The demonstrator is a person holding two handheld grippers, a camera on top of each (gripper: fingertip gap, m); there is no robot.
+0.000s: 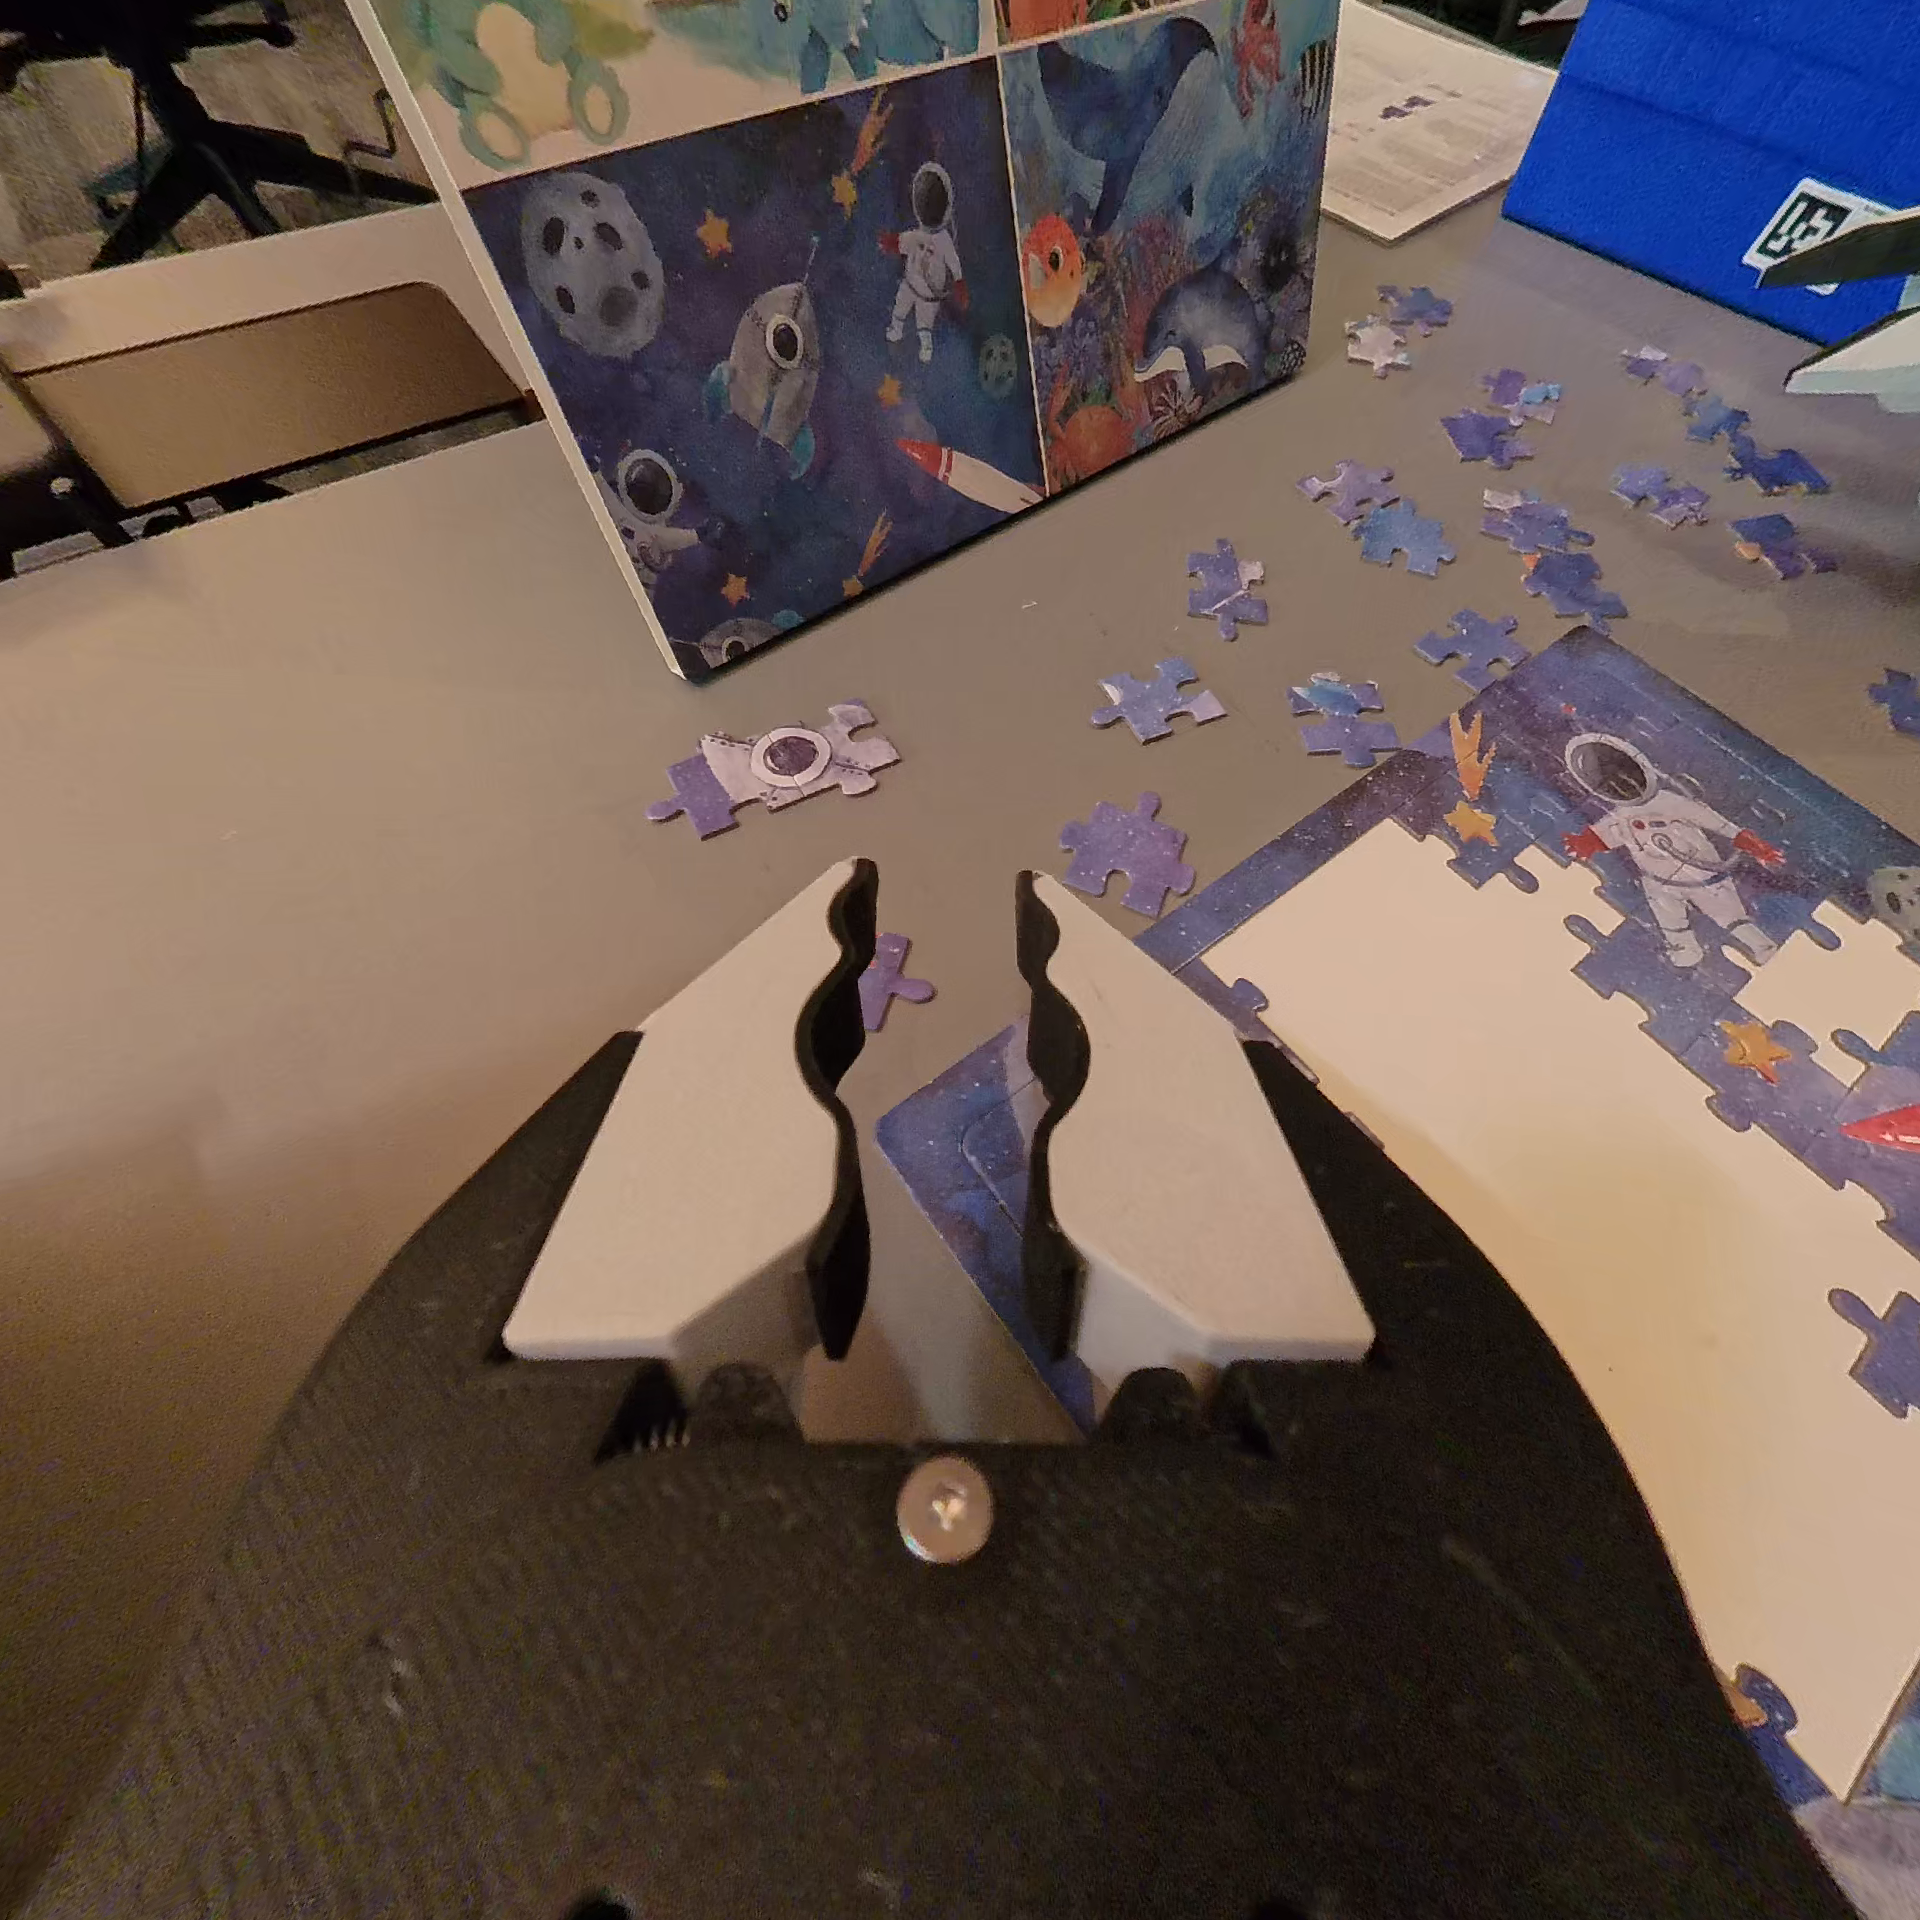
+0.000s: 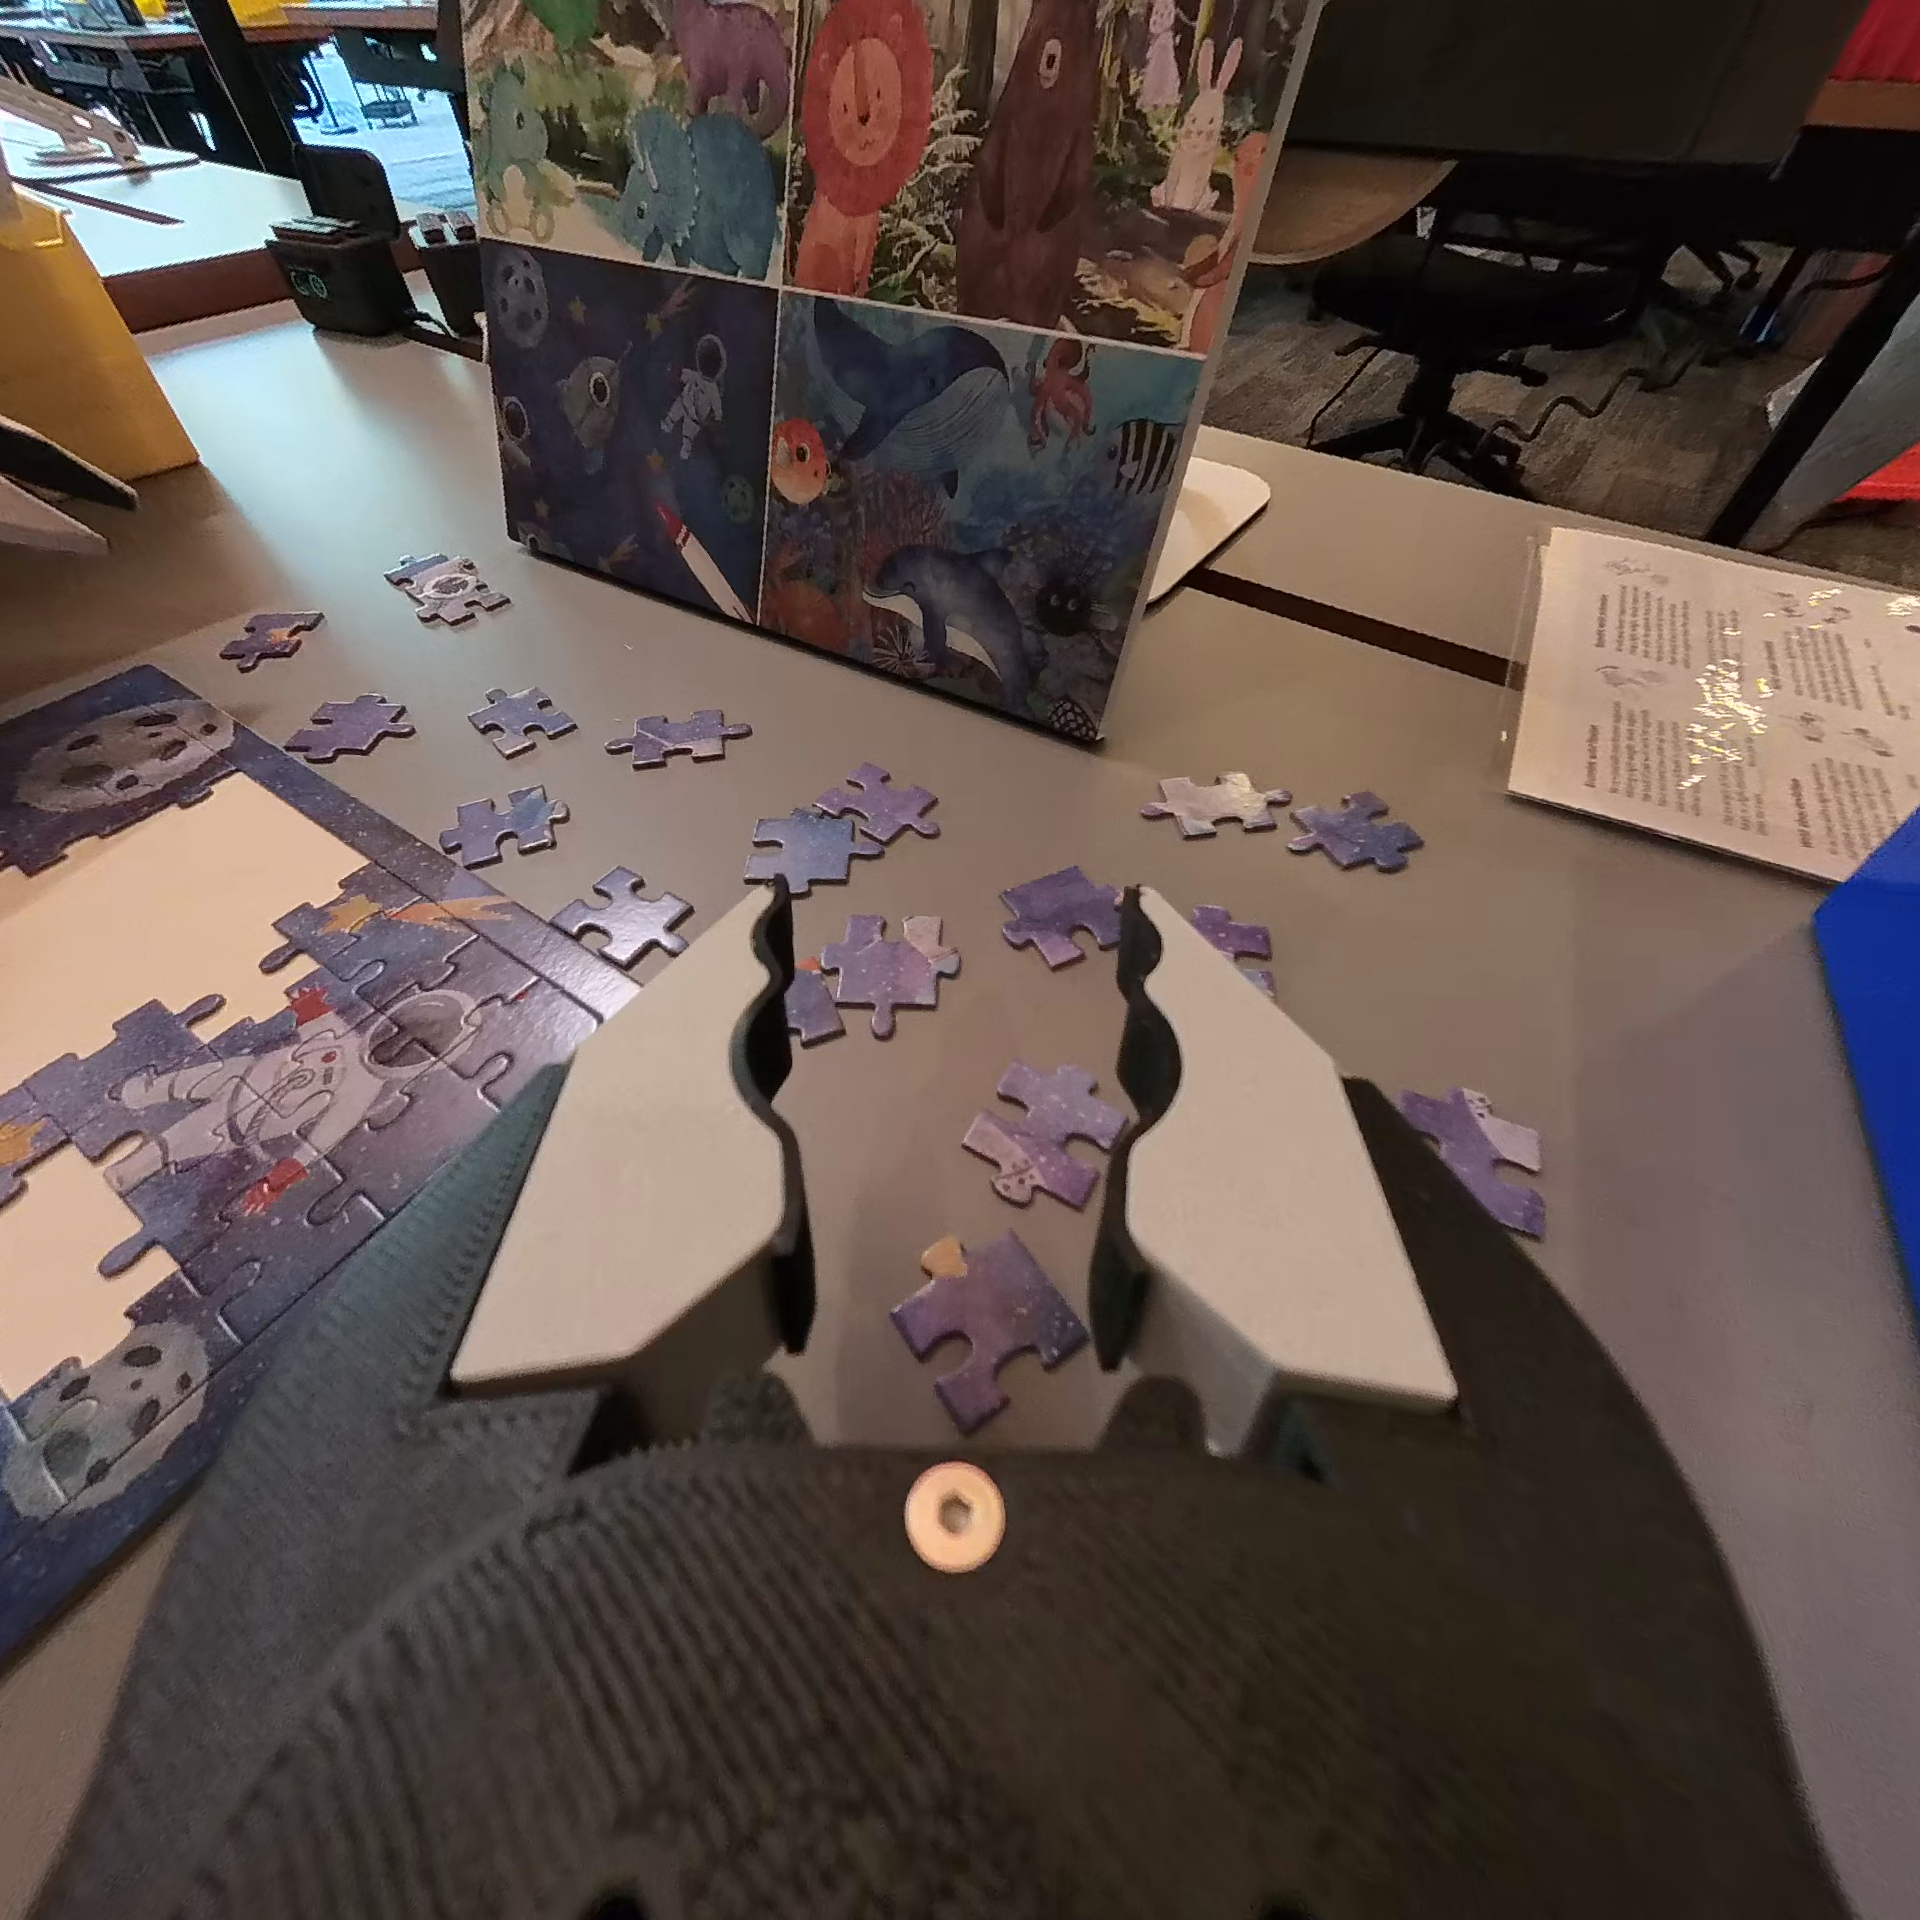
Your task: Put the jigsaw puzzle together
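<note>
Our left hand-held gripper (image 1: 940, 883) hovers narrow and empty near the puzzle board (image 1: 1455, 1039); our right hand-held gripper (image 2: 956, 904), wide and empty, should centre over a loose piece (image 2: 894, 971) on the bench (image 2: 1455, 1039).

A picture-covered puzzle box (image 2: 831, 364) stands upright on the grey bench (image 2: 1351, 987). Right of the box lies a printed sheet in a clear holder (image 2: 1704, 707); left of it stands a yellow box (image 2: 73, 353). Office chairs (image 2: 1455, 301) stand behind it.
</note>
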